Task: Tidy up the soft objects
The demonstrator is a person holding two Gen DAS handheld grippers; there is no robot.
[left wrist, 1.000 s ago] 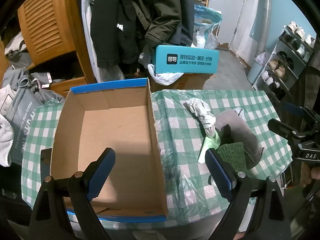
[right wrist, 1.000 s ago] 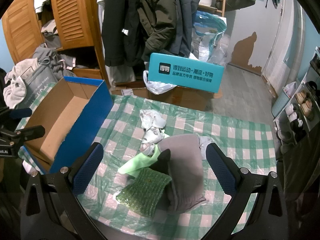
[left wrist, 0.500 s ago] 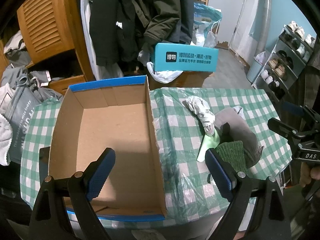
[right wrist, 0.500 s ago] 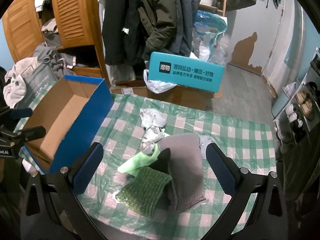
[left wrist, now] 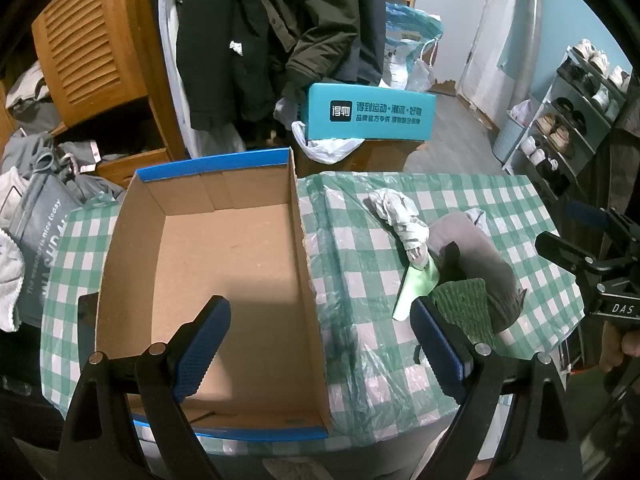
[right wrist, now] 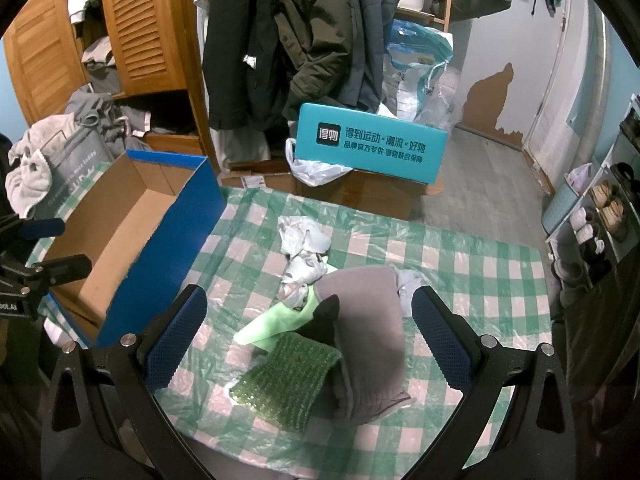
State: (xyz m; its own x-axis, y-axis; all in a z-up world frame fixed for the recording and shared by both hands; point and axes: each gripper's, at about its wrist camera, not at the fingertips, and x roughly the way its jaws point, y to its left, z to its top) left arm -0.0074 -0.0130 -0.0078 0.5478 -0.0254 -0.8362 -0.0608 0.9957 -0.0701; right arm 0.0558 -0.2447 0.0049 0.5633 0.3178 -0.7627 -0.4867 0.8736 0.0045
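Soft objects (right wrist: pixel 320 320) lie heaped on the checked tablecloth (right wrist: pixel 460 264); both tools (left wrist: pixel 320 344) (right wrist: pixel 308 336) gape empty.

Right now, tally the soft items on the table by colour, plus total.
Dark green knitted: 1, knit cloth
Light green: 1, pale green piece
Grey: 1, grey garment
Black: 1, black piece
White or patterned: 1, crumpled white cloth
Total: 5 visible; more may hide under the grey garment. The box holds none.

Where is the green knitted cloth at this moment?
In the right wrist view, the green knitted cloth lies on the checked tablecloth, near its front edge, touching the grey folded cloth on its right and the pale green cloth behind it.
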